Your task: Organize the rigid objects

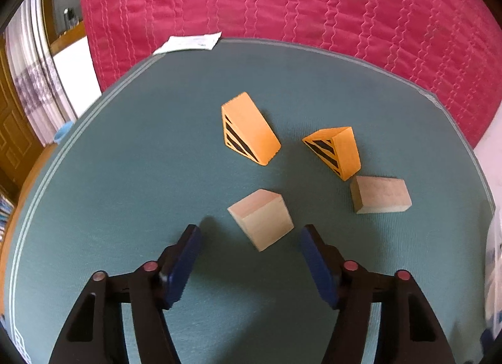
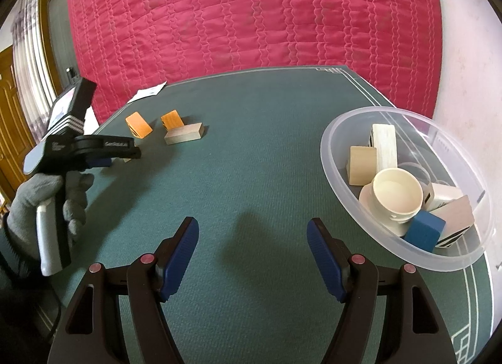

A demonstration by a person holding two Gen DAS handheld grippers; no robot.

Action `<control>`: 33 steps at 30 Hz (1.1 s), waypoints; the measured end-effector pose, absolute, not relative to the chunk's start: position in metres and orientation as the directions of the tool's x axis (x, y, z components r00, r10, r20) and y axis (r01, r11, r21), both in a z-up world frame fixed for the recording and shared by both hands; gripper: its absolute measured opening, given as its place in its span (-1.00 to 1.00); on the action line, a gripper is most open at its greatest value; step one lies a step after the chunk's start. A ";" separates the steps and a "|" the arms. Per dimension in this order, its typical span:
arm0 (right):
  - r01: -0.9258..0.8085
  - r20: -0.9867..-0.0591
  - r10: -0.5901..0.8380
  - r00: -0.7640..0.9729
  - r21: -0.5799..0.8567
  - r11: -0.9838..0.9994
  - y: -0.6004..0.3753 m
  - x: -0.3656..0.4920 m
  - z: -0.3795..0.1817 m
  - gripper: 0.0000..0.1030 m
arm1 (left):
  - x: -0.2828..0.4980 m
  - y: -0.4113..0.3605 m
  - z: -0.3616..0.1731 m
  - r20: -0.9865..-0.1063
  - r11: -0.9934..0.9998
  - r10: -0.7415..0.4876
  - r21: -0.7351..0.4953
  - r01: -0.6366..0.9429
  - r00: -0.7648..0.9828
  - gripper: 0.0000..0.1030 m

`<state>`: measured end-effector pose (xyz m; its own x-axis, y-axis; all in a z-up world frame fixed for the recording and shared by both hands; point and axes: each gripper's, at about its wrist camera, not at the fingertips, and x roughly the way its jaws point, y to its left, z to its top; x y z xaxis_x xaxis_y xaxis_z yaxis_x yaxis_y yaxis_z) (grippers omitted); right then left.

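My left gripper [image 1: 251, 229] is open and tilted down over the green mat [image 1: 125, 176]. A pale wooden block [image 1: 260, 219] lies just between its fingertips, and neither blue pad touches it. Beyond the block are two orange wedges with black stripes [image 1: 251, 129] [image 1: 337, 150] and a brownish block [image 1: 381, 194]. My right gripper [image 2: 252, 223] is open over bare mat with nothing between its fingers. A clear plastic bowl [image 2: 370, 109] to its right holds several blocks and a cream cup [image 2: 397, 194]. The right wrist view shows a gloved hand [image 2: 47, 194] holding the left gripper [image 2: 122, 157].
A red quilted cover [image 2: 251, 19] rises behind the mat. A white paper slip [image 1: 191, 42] lies at the mat's far edge. A wooden door and curtain stand at the far left. The bowl sits near the mat's right corner.
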<state>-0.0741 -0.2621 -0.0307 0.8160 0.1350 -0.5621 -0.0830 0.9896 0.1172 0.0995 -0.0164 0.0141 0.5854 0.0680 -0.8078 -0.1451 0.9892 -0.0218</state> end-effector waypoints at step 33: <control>-0.103 -0.589 0.158 0.793 0.125 0.987 -0.249 -0.069 -0.032 0.41 | 0.077 0.012 0.020 -0.766 0.997 -0.048 -0.079 -0.020 0.641 -0.67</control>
